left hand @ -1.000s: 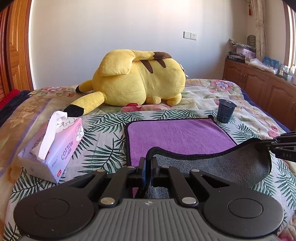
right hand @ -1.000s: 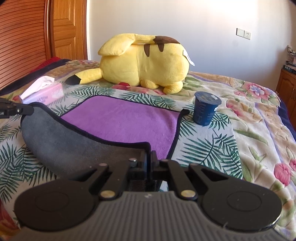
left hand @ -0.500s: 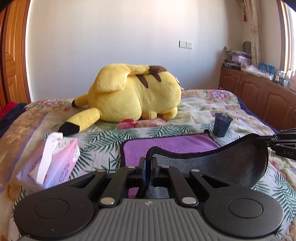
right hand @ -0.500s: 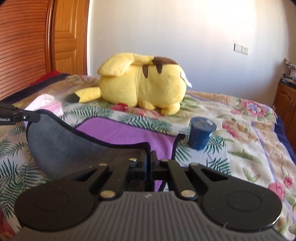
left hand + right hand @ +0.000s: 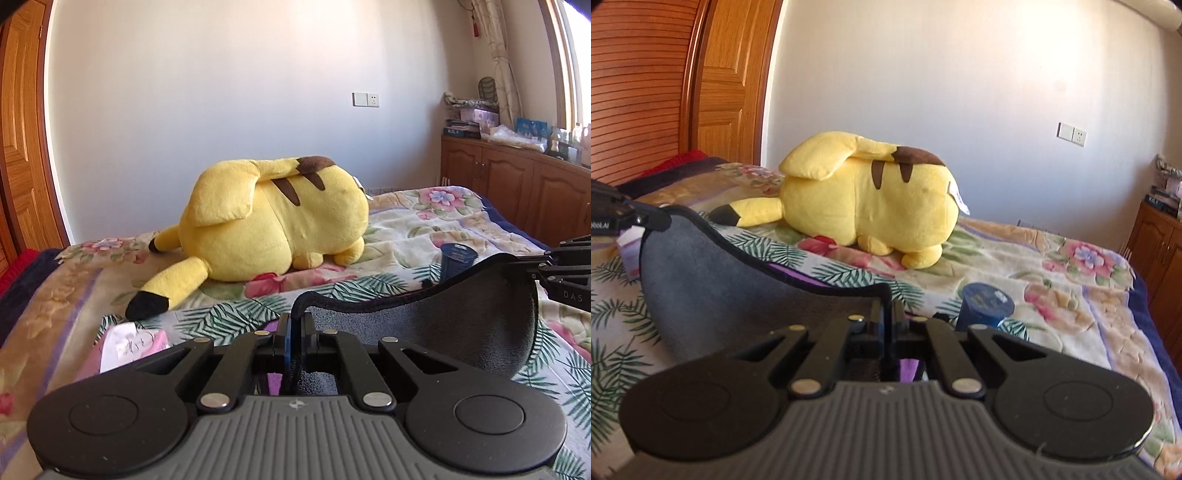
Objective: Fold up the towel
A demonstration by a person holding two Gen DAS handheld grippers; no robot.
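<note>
Up close in the left wrist view, the left gripper point(image 5: 295, 325) is clenched on a black-bound corner of the towel point(image 5: 443, 325), whose grey underside hangs in a sagging band from the middle out to 3 o'clock. There the right gripper point(image 5: 550, 269) pinches the other corner. A sliver of the towel's purple face shows beneath the fingers. Behind, at 12 o'clock, a yellow plush toy point(image 5: 280, 229) lies on the floral bedspread point(image 5: 424, 229); a dark blue cup point(image 5: 458, 258) stands at 2 o'clock, partly hidden by the towel edge, and a pink tissue box point(image 5: 129, 343) sits at 9 o'clock.

From the right wrist view, the right gripper point(image 5: 886, 310) is clamped on its towel point(image 5: 738, 288) corner, and the grey cloth sweeps toward 10 o'clock, where the left gripper point(image 5: 653, 219) grips it. The blue cup point(image 5: 986, 306) stands just beside the fingers at 3 o'clock, the plush toy point(image 5: 871, 206) at 12 o'clock.
</note>
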